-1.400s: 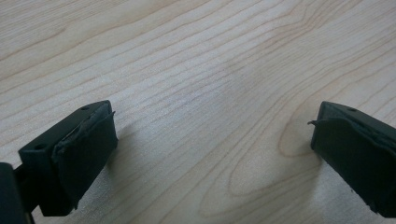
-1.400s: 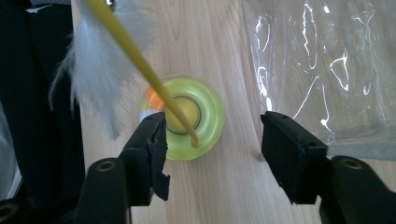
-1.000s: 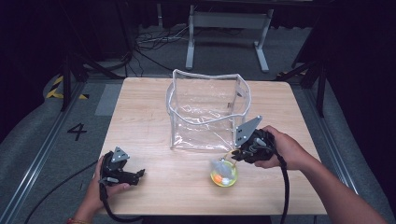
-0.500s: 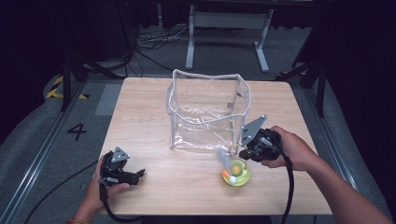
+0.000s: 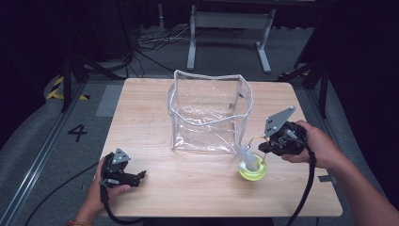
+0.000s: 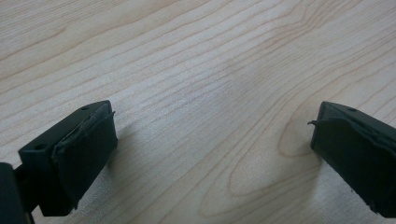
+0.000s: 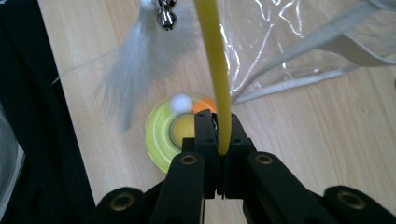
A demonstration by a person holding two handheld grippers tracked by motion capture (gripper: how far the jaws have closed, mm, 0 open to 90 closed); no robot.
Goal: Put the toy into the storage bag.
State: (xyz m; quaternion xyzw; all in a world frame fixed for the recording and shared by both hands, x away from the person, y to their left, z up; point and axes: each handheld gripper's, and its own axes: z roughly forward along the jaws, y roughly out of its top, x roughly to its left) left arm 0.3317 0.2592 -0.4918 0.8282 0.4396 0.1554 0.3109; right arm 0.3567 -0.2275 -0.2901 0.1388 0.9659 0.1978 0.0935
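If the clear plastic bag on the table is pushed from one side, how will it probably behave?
The clear plastic bag will probably buckle before it slides: its walls look thin and its rim already sags and waves. It seems light, since it looks empty, so a low push may shift it. It stands open without support and may tip or fold.

It was a lab or studio: a wooden tabletop (image 5: pixel 155 117) stood among black curtains (image 5: pixel 357 42), loose floor cables (image 5: pixel 155 44), and a floor-marked 4 (image 5: pixel 77 133).

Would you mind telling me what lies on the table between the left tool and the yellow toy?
Nothing: the high view shows bare wood from the left tool to the yellow toy. The clear bag stands farther back.
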